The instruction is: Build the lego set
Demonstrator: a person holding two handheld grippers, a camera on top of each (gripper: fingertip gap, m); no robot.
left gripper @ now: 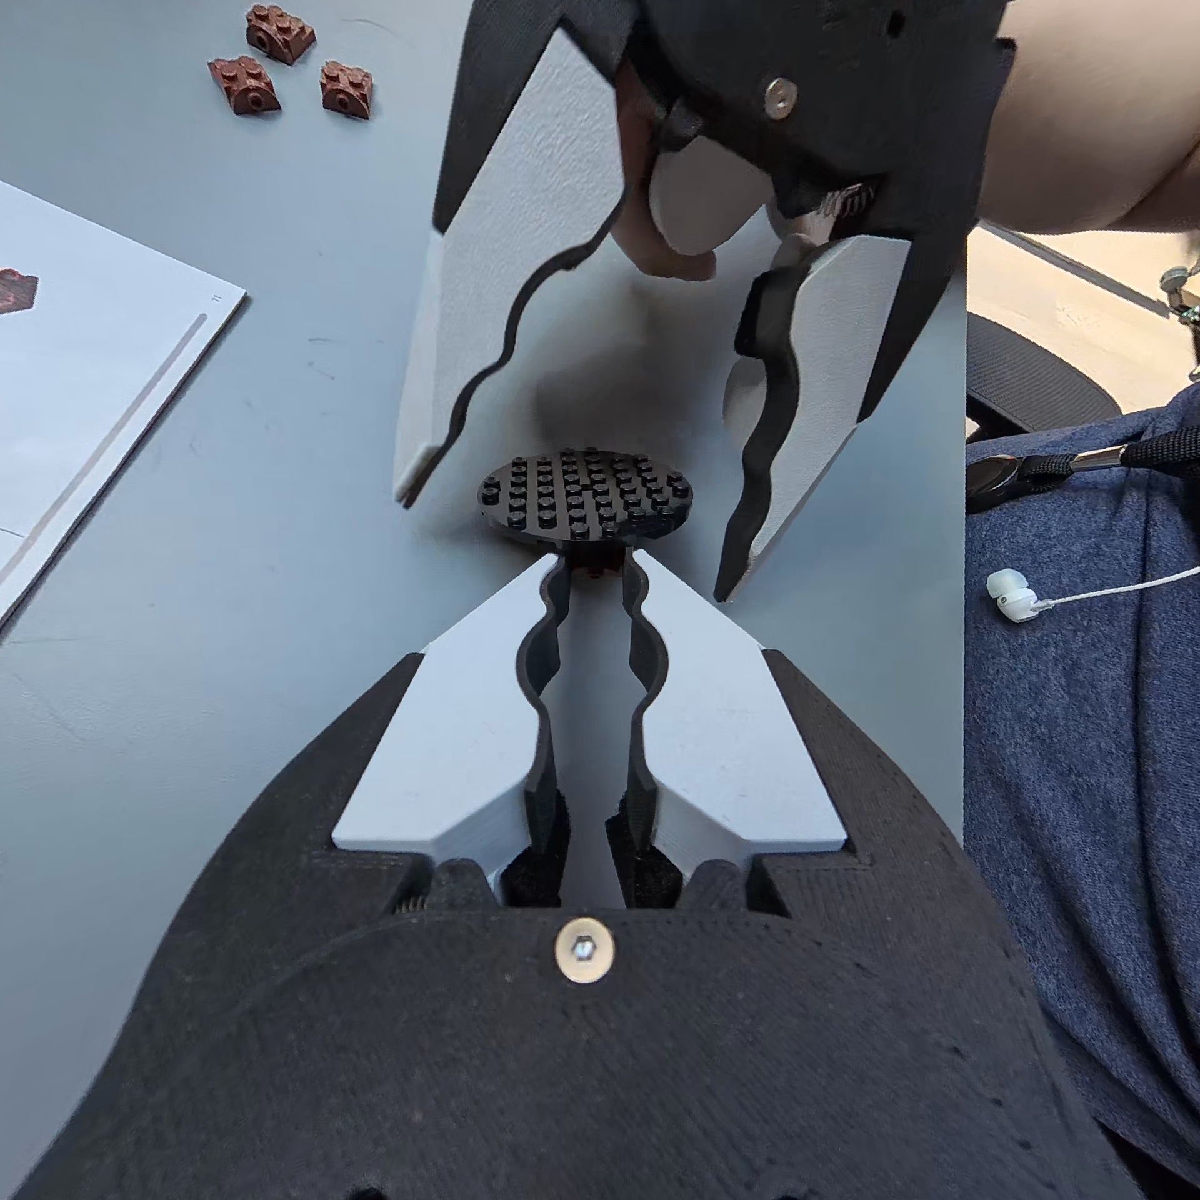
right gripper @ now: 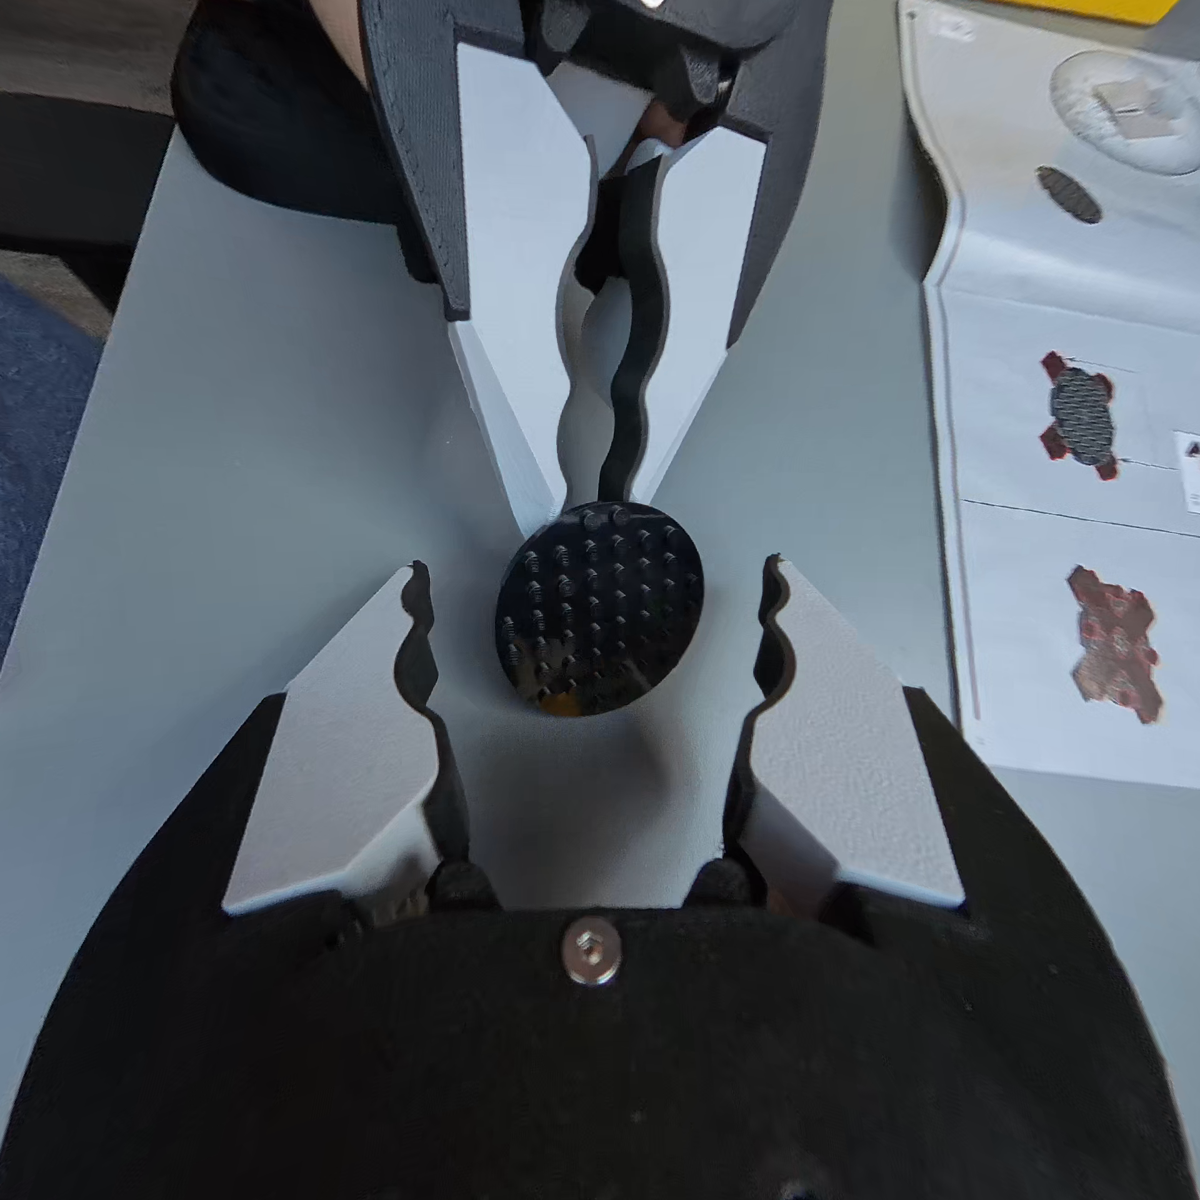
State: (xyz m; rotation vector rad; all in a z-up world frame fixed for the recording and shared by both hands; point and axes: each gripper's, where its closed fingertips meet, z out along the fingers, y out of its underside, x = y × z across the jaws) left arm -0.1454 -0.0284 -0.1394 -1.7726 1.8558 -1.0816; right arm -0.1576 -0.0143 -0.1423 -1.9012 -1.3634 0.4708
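Work surface: a grey table (left gripper: 162, 584), matte, with faint scuff marks and a straight edge along its near side in the left wrist view. Light is even and soft; one diffuse shadow lies at mid-table. Beyond that edge, a black mesh chair part (left gripper: 1032, 383) stands against a pale floor (left gripper: 1071, 279) (only a strip of it shows). In the right wrist view, dark flooring (right gripper: 78, 58) and a dark rounded shape (right gripper: 279, 149), unidentifiable, lie past the far table edge. No walls or windows can be made out.

Probably an office: grey desk (left gripper: 195, 649), mesh chair (left gripper: 1026, 389).
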